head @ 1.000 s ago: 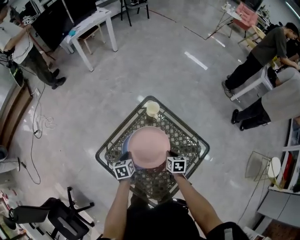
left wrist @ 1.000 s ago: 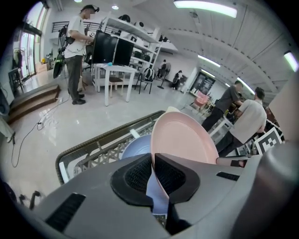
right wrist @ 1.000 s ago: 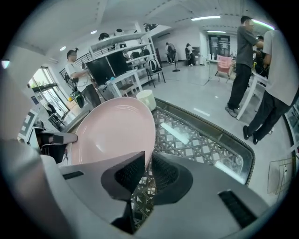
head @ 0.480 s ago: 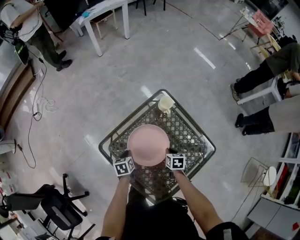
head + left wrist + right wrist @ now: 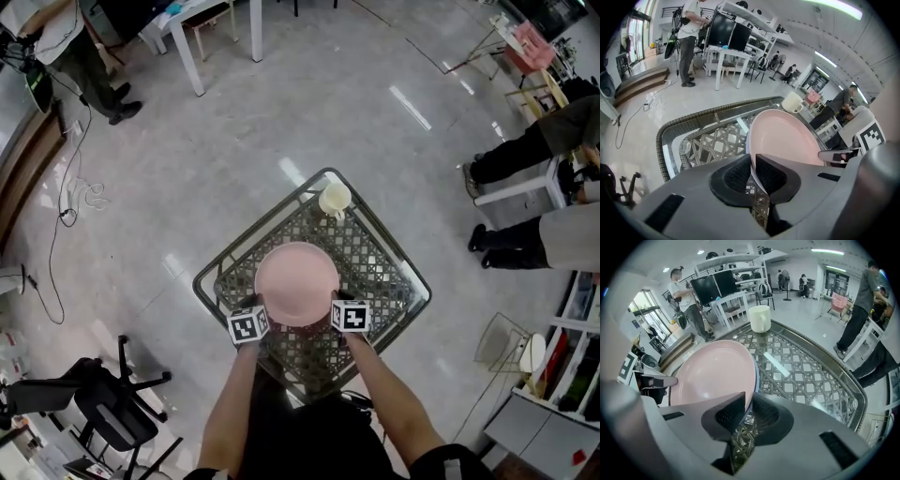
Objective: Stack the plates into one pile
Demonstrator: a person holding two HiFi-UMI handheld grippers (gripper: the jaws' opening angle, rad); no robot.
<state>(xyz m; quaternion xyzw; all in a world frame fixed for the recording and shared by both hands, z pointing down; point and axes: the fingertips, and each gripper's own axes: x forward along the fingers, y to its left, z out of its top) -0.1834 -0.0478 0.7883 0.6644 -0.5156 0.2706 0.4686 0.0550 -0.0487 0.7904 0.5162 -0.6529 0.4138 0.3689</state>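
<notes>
**A:** Where is the pink plate [image 5: 296,283]?

**B:** Over the middle of the table [image 5: 401,302], a square top with lattice under glass. It is held level between the two grippers.

**A:** What has the left gripper [image 5: 255,306] got?

**B:** It is clamped on the plate's left rim. In the left gripper view the pads [image 5: 769,174] pinch the thin edge of the pink plate [image 5: 783,138], with no gap on either side.

**A:** And the right gripper [image 5: 336,299]?

**B:** It is the same on the opposite rim. In the right gripper view its jaws are closed on the edge of the pink plate [image 5: 715,376], with one pad above the rim and one below.

**A:** Is anything under it?

**B:** Yes, a blue plate [image 5: 756,376]. Only a sliver of its rim shows, along the pink plate's right edge in the right gripper view. The head view hides it almost wholly beneath the pink one.

**A:** Do the two plates touch?

**B:** I cannot tell. The blue rim sits very close beneath the pink one, but no view shows whether they meet.

**A:** What else is on the table?

**B:** A cream mug [image 5: 335,199] stands upright at the far corner, well apart from the plates. The near corner lies between the person's forearms.
</notes>
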